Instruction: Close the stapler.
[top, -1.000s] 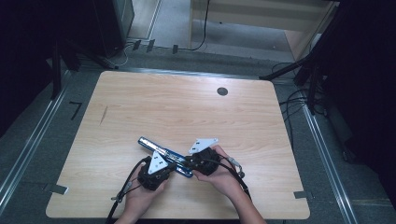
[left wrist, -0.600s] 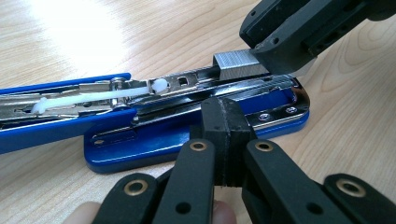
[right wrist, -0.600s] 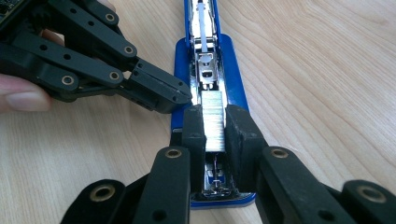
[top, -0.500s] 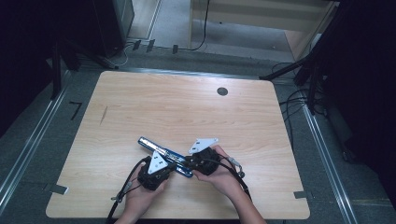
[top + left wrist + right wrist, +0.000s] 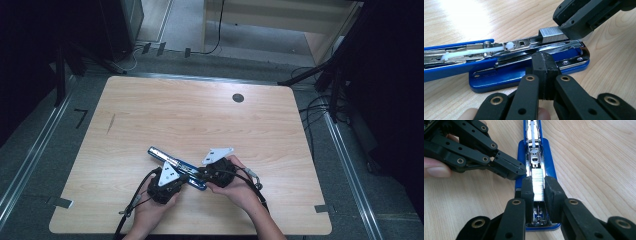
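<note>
R gripper [image 5: 539, 187] clamped on staple strip [image 5: 538, 185] over open blue stapler [image 5: 547, 147]; L gripper [image 5: 545, 72] fully closed, empty, touching stapler base.

A pale wooden table [image 5: 200, 125] with rounded corners stands on a grey floor [image 5: 40, 150]. Near its far edge sits a small dark round cap [image 5: 238, 98]. Metal rails [image 5: 345, 165] run along the floor on both sides. Beyond the table stands light wooden furniture [image 5: 270, 20], with black cables [image 5: 315, 107] trailing on the floor. Both sides of the room lie in deep shadow; light glares off the tabletop.
</note>
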`<state>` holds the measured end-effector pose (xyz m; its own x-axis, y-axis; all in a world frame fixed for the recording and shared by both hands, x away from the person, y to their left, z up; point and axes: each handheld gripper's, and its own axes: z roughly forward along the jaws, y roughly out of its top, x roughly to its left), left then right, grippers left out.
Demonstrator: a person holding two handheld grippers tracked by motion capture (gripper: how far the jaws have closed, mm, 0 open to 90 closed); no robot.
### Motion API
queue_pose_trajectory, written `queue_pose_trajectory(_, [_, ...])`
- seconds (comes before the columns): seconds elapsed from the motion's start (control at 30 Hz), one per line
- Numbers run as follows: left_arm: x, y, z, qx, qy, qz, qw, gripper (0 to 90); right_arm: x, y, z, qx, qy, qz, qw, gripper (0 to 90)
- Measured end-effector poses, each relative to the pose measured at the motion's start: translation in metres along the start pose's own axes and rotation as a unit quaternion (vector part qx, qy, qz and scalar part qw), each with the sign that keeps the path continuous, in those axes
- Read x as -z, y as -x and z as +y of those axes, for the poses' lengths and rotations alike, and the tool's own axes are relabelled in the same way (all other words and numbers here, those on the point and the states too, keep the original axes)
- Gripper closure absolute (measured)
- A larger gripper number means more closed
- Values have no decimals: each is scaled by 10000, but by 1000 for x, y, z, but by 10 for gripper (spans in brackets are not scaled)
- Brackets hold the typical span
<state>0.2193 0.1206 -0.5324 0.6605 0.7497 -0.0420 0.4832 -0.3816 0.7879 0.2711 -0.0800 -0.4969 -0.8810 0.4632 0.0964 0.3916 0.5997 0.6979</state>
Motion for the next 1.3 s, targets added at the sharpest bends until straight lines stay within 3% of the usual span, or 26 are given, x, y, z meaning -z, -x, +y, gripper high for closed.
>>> queue_pose_trajectory(0.8, [0, 0, 0, 7, 0, 1, 10000, 900, 0, 2, -1, -103, 51, 111, 9999, 796])
queue_pose_trajectory(1.3, [0, 0, 0, -12, -9, 3, 10000, 900, 1, -1, 0, 1, 82, -47, 10000, 796])
